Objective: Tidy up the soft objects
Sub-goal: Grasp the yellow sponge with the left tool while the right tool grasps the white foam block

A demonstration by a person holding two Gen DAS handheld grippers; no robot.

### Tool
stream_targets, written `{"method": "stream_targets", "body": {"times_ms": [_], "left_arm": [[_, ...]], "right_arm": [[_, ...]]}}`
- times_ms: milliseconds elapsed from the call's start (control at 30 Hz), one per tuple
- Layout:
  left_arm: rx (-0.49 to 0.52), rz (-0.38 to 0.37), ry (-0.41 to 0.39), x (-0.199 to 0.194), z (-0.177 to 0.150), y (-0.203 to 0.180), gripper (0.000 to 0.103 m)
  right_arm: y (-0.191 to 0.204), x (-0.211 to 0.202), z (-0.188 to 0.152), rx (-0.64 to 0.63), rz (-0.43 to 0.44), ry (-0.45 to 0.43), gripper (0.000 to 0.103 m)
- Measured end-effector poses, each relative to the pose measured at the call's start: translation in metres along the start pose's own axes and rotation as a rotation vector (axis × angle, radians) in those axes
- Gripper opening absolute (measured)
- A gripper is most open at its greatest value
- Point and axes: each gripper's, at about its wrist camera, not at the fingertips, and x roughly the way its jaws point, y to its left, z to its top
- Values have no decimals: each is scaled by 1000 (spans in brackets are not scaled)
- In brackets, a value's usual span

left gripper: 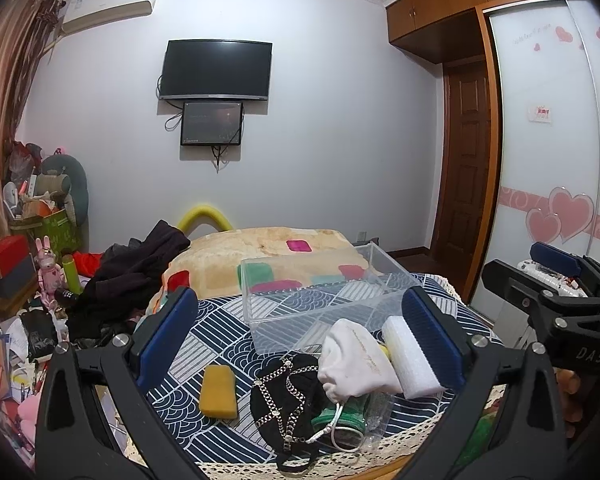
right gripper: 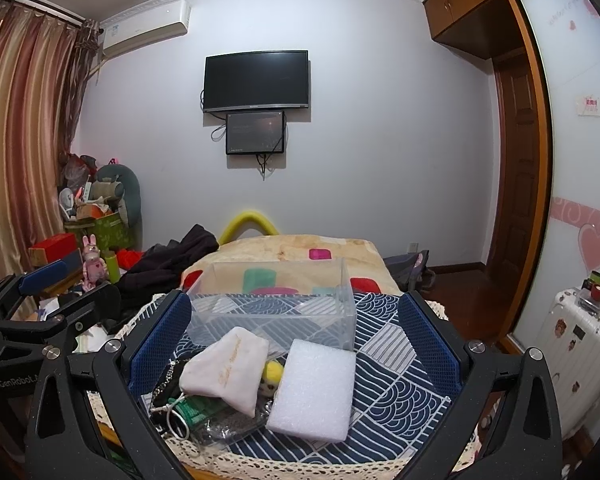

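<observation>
A clear plastic bin (left gripper: 320,300) (right gripper: 276,300) stands empty on the blue patterned cloth (left gripper: 220,340) (right gripper: 396,360). In front of it lie a white foam block (left gripper: 410,356) (right gripper: 316,392), a white drawstring pouch (left gripper: 354,356) (right gripper: 226,372), a black chain-trimmed bag (left gripper: 288,396), a yellow sponge (left gripper: 219,391), a green pouch (left gripper: 340,416) (right gripper: 196,406) and a small yellow plush (right gripper: 274,370). My left gripper (left gripper: 300,336) is open above these items. My right gripper (right gripper: 296,344) is open around the foam block and pouch, touching nothing.
A beige blanket (left gripper: 260,252) covers the bed beyond the bin, with dark clothes (left gripper: 136,272) heaped at its left. Cluttered boxes and toys (left gripper: 40,240) stand at the left. A white suitcase (right gripper: 576,348) and sliding wardrobe (right gripper: 580,160) are at the right.
</observation>
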Motion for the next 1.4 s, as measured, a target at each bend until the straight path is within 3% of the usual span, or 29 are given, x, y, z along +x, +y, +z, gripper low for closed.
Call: {"method": "stream_targets", "body": {"times_ms": [267,667,1033,1200,1300,1367,1400], "left_arm": [[-33,56,97,36,-15,27,103],[-109,148,293,100,-60,79,103],[-126,152,420,137,-95,94,103],[-141,122,471,145,-104,97,81],[-152,115,489,147,-105,98,61],[-152,101,494,147,-105,97,43],[-150,95,494,146,-105,96,40]], "right_arm": [[-8,19,-10,15,-15,56,103],[-24,65,-37,42,-62,222,103],[-42,102,-68,168,-14,421,103],[-41,108,-77,178,31,495,103],[-44,107,-81,185,39,514,103],[-47,107,-82,199,55,517,97],[-48,107,-82,203,63,516,89]]}}
